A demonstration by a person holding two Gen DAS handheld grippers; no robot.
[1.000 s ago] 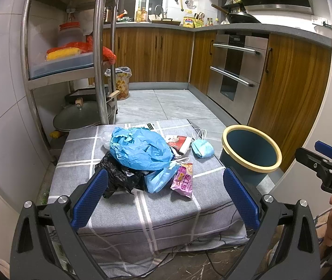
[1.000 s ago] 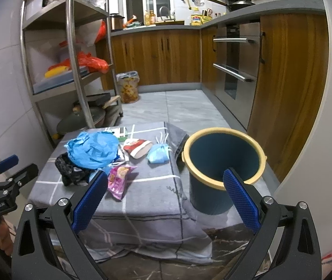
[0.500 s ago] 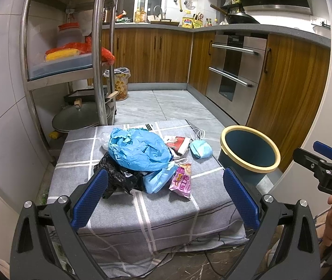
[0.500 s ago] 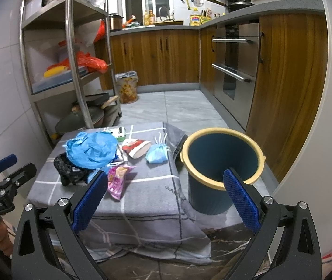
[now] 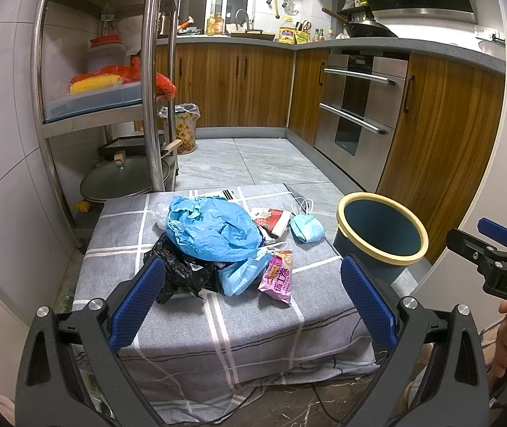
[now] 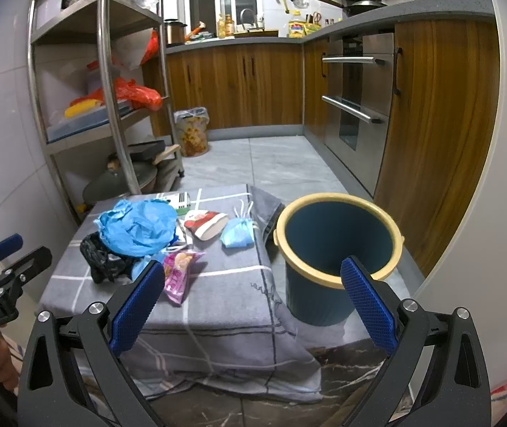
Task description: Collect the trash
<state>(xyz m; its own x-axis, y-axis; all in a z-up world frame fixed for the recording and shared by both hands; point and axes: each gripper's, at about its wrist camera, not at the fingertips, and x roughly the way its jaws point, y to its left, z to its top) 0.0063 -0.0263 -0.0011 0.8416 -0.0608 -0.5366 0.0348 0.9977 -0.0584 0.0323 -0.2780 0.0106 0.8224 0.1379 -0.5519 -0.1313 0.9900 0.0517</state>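
Trash pile (image 5: 214,242) on grey checked cloth (image 5: 239,323), bin (image 6: 339,249) right; left gripper (image 5: 251,300) and right gripper (image 6: 251,300) gaping wide, gripping nothing.

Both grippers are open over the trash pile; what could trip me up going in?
The crumpled blue plastic bag lies over the black plastic bag, so a grab may drag both. The pink snack wrapper lies flat on the grey checked cloth; fingers could pinch cloth. The blue bin with yellow rim stands beside the table, so drops may miss.
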